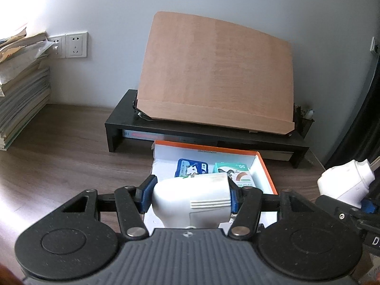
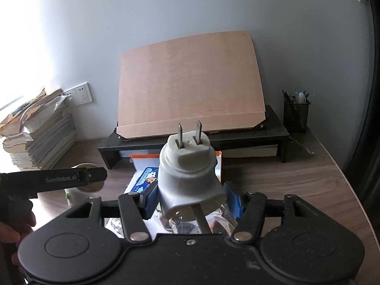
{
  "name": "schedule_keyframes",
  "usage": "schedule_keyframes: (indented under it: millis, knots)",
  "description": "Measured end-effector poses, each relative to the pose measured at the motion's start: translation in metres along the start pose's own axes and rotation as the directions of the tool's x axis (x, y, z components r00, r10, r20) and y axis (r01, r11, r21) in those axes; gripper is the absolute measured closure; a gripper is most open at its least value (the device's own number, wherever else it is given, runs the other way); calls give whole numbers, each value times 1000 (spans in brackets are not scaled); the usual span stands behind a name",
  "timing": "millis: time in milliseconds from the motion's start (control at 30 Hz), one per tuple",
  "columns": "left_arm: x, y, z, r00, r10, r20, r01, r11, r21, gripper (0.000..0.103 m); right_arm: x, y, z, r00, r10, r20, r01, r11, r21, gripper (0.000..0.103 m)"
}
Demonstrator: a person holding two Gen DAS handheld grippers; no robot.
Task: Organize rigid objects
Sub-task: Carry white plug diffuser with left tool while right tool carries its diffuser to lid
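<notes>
My left gripper (image 1: 191, 190) is shut on a white plastic device (image 1: 194, 199), its blue pads pressing both sides. It hangs just above the near end of a white cardboard box with an orange rim (image 1: 263, 166). A blue pack (image 1: 191, 169) and a green carton (image 1: 231, 171) lie inside the box. My right gripper (image 2: 192, 197) is shut on a white plug-in vaporizer (image 2: 187, 168), whose two metal prongs point away from the camera and whose clear bottle hangs beneath. It also hovers over the box (image 2: 219, 156). The left gripper's finger (image 2: 71, 179) shows side-on at the left.
A wooden book stand (image 1: 213, 71) leans on a black desk riser (image 1: 123, 123) behind the box. A tall stack of books (image 1: 21, 90) stands at the left under wall sockets (image 1: 76, 45). A mesh pen holder (image 2: 295, 114) sits near the desk's right edge.
</notes>
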State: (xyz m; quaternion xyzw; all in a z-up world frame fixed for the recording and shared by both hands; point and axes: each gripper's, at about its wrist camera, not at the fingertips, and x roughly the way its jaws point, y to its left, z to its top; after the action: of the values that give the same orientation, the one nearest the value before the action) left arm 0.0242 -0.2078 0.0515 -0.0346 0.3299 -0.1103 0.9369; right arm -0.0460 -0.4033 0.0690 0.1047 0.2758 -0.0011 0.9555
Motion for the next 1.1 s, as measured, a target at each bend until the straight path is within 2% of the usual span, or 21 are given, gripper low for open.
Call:
schedule_keyframes:
  millis: [567, 1100]
  knots:
    - [2, 10, 12, 999, -41, -17, 41, 999, 28, 45, 15, 38, 7, 998, -50, -28, 50, 999, -15, 33]
    - [9, 18, 18, 997, -74, -38, 75, 997, 31, 45, 24, 52, 8, 995, -93, -40, 93, 996, -19, 33]
